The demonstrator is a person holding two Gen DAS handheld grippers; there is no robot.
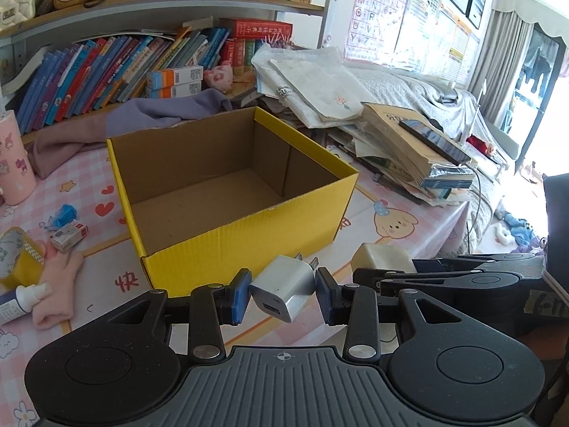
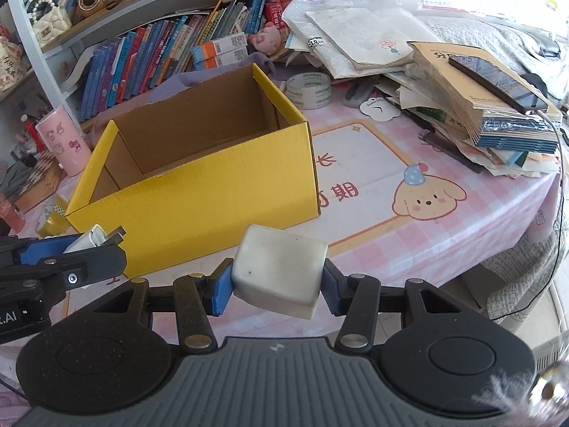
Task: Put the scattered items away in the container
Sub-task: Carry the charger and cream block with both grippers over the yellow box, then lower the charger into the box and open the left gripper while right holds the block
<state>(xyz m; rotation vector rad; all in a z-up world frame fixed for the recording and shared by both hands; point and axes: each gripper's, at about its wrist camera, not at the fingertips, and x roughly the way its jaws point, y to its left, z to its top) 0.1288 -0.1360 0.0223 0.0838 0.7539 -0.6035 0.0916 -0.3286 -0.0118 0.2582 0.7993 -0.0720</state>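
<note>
An open yellow cardboard box [image 1: 245, 227] [image 2: 199, 195] stands on the pink table, its brown inside bare. My left gripper [image 1: 283, 293] is shut on a white USB wall charger [image 1: 284, 286], held just before the box's near wall, prongs pointing up toward it. My right gripper [image 2: 277, 279] is shut on a white rounded block [image 2: 281, 270], near the box's front right corner. In the left wrist view the block [image 1: 382, 257] and right gripper's arms show at right. In the right wrist view the left gripper [image 2: 85, 249] with the charger [image 2: 89, 238] appears at the left edge.
Left of the box lie a small white-red carton [image 1: 69, 236], a blue wrapper [image 1: 64, 213], a yellow tape roll [image 1: 17, 256], a pink cloth [image 1: 57, 284] and a tube [image 1: 21, 299]. A pink cup [image 1: 14, 160], tape rolls [image 2: 309, 89] and stacked papers and books [image 1: 409, 135] surround the box.
</note>
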